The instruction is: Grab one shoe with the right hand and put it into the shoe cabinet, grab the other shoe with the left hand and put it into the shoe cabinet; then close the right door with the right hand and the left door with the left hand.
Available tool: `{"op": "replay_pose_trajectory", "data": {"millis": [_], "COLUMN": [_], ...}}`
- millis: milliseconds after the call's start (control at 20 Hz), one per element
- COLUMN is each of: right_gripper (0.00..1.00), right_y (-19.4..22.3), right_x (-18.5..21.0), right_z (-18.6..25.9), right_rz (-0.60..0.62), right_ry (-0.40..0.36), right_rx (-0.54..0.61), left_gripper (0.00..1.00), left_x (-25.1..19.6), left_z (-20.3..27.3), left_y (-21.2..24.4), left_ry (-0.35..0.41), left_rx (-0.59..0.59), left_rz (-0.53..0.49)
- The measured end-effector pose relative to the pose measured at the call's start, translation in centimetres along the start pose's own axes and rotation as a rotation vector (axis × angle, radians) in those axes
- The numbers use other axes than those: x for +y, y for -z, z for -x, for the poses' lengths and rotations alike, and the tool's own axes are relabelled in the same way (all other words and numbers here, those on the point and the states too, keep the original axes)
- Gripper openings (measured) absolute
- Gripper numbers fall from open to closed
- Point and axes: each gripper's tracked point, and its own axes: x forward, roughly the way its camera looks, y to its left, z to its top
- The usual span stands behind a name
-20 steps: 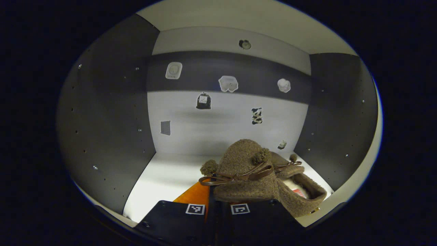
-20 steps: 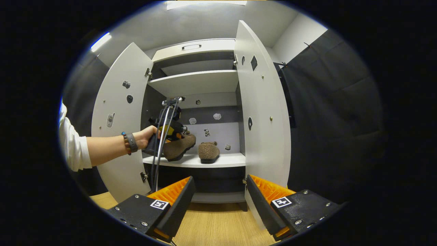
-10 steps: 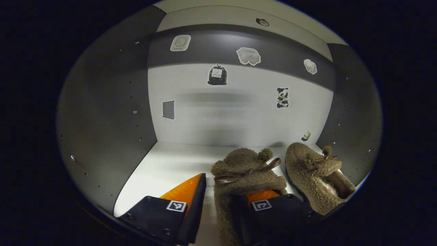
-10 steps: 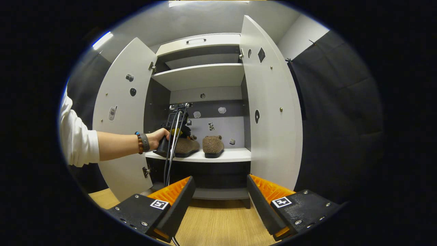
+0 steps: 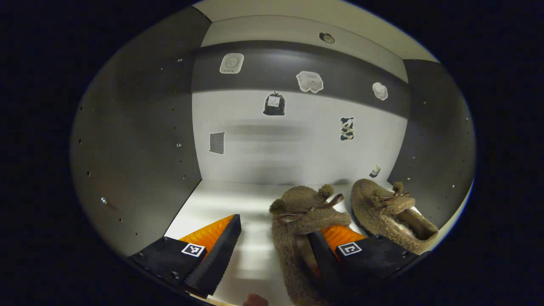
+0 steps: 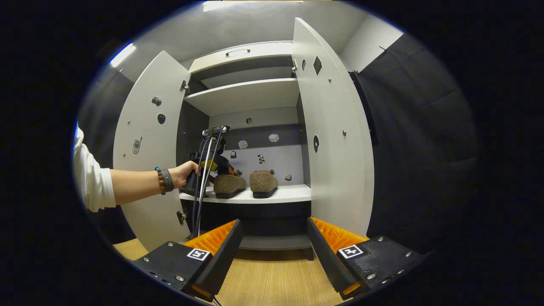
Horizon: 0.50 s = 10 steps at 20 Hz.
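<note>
Shelf (image 5: 221, 204) holds both shoes; left gripper (image 5: 272, 246) fingers wide apart, one inside near shoe (image 5: 297, 212), heel cut off.

Both shoes sit side by side on the cabinet's middle shelf (image 6: 289, 194). The left shoe (image 6: 228, 185) is around the shelf's middle, the right shoe (image 6: 263, 182) just beside it toward the right wall. Left door (image 6: 144, 140) and right door (image 6: 331, 127) hang open on either side, with another shelf (image 6: 246, 91) above.
</note>
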Motion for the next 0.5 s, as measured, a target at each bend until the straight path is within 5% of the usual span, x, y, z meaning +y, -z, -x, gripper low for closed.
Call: {"op": "replay_pose_trajectory", "data": {"millis": [200,500], "right_gripper": [0.94,0.94], "right_y": [0.2,0.3], "right_x": [0.1,0.4], "right_z": [0.1,-0.1], "right_rz": [-0.007,0.002], "right_ry": [-0.018,-0.048], "right_rx": [0.005,0.001], "left_gripper": [0.97,0.95], "left_x": [-2.0,-2.0], "left_z": [4.7,14.3], "left_y": [-1.7,-5.1], "left_ry": [0.101,0.084], "left_rx": [-0.103,-0.291], "left_rz": [0.018,-0.029]}}
